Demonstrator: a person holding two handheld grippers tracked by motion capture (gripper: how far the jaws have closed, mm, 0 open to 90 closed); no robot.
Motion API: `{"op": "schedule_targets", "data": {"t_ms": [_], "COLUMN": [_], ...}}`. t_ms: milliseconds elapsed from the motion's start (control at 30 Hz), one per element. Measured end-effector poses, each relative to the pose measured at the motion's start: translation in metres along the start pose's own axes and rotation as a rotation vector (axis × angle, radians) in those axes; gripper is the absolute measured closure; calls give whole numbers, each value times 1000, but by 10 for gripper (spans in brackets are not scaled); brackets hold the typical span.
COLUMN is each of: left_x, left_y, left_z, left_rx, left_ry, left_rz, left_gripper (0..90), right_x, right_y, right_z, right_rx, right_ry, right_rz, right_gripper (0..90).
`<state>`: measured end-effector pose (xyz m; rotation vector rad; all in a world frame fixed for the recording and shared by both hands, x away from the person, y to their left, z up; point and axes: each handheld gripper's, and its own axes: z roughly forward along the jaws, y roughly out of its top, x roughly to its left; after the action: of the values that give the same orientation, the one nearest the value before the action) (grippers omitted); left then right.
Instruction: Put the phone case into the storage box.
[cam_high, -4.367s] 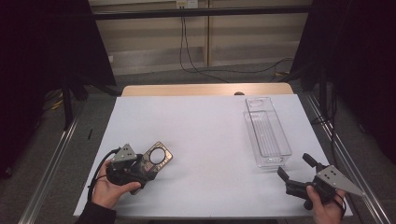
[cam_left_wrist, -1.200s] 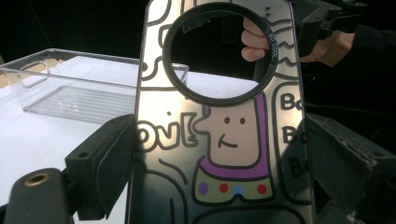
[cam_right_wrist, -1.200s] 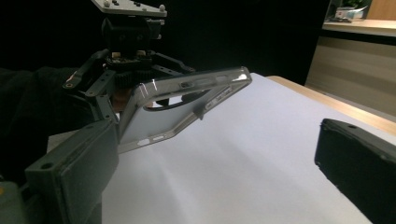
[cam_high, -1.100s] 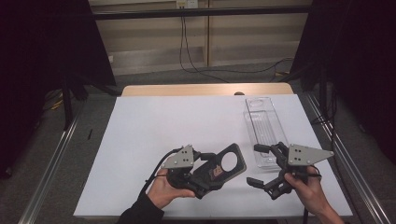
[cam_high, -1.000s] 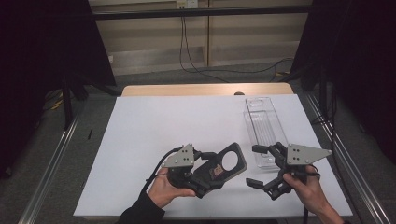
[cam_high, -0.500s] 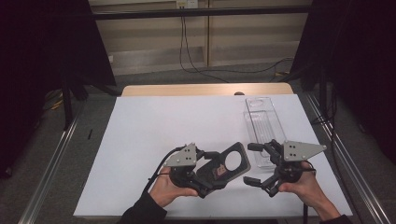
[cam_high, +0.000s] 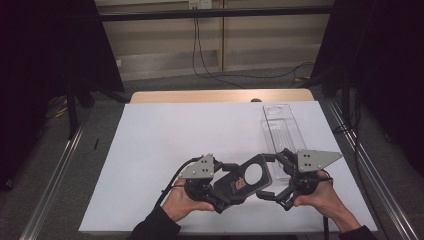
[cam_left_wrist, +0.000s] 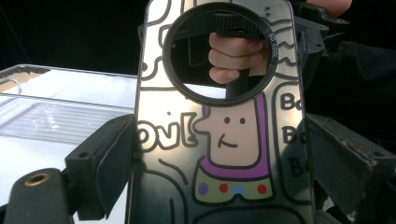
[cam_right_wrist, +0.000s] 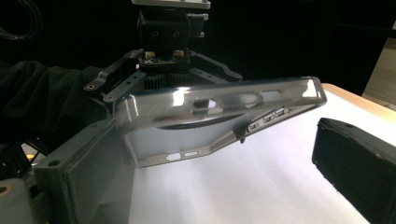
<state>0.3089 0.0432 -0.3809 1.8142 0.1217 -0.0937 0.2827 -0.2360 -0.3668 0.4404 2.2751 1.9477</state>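
High view is showing the phone case (cam_high: 245, 181) hanging above the white counter (cam_high: 190, 135), the left gripper (cam_high: 227, 187) clamping its jaws on it. It is wearing a black ring and cartoon drawings. The right gripper (cam_high: 272, 175) is standing wide open around its end. Just beyond is lying a clear tray (cam_high: 282, 127).

The phone case (cam_left_wrist: 219, 140) is glossy dark grey with white doodle lettering, a peach cartoon face in purple, 4 coloured dots and a black ring (cam_left_wrist: 219, 51). The tray (cam_high: 282, 130) is clear plastic on a white table (cam_high: 190, 135).
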Motion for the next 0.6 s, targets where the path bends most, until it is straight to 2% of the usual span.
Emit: {"op": "schedule_targets", "data": {"t_ms": [100,300,600], "left_x": [-1,-2,-2], "left_y": [0,0,1], "left_z": [1,2,0], "left_rx": [3,7,19], "left_ry": [-12,-36,-49], "left_rz": [2,0,11], "left_gripper": [124,124,124], "right_x": [0,-2,-3], "right_y": [1,5,7], "right_z": [1,3,8], "right_rx": [-2,19,31], "right_ry": [11,63,111], "right_rz": [-4,-26,-34], "right_gripper": [13,11,31]}}
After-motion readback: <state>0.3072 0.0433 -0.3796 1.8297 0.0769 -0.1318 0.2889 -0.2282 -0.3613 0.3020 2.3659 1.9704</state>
